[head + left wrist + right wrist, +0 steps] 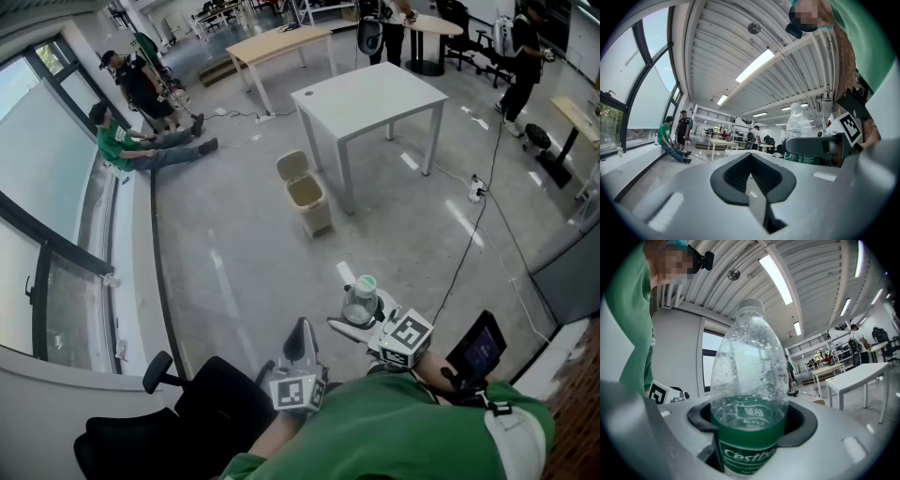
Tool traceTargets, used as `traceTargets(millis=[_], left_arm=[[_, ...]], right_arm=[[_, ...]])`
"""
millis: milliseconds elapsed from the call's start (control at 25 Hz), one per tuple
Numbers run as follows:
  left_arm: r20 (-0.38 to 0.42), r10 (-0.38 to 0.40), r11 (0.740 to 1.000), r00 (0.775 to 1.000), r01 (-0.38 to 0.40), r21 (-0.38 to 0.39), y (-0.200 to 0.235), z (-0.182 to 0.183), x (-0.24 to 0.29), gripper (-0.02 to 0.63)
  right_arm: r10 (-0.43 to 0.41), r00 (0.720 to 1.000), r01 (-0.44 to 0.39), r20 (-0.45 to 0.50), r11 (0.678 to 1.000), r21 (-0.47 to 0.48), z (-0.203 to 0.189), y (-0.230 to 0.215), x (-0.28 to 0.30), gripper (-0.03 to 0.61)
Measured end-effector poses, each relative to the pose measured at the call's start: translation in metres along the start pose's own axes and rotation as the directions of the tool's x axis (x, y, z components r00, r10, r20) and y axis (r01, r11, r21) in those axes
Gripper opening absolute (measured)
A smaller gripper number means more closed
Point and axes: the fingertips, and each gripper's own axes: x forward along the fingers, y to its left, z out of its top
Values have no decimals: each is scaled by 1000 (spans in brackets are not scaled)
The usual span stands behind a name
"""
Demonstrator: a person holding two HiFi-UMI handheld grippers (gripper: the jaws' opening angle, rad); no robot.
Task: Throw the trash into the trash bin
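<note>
Left tongs [301, 330] pressed together, empty; right tongs [362, 324] clamp a bottle [359, 298].

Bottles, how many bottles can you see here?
1. The clear bottle with a green label stands between the jaws of the right gripper. The left gripper holds none. Others could be hidden outside the views.

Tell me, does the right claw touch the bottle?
Touching. The right gripper view shows the right claw closed around the bottle at its green label.
</note>
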Motion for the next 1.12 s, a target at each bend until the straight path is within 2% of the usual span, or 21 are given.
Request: traceTargets(millis=[320, 480, 640, 960, 1120], left_arm=[[-11, 8, 1000, 1000, -8, 25, -25, -3, 20, 6], [-56, 17, 999, 998, -15, 36, -32, -6, 31, 6], [-48, -16, 999, 999, 18, 47, -33, -12, 36, 6], [-54, -23, 1000, 998, 24, 11, -11, -12, 67, 6], [-18, -35, 999, 999, 35, -4, 13, -8, 99, 6]], right_arm=[[15, 1000, -15, 3, 1000, 8, 4, -28, -15, 325], [4, 1000, -4, 1, 1000, 25, 3, -45, -16, 325], [-4, 1000, 4, 3, 999, 45, 3, -53, -13, 325], [-31, 999, 32, -12, 998, 48, 4, -73, 13, 325], [-47, 999, 47, -11, 998, 36, 12, -95, 43, 325]])
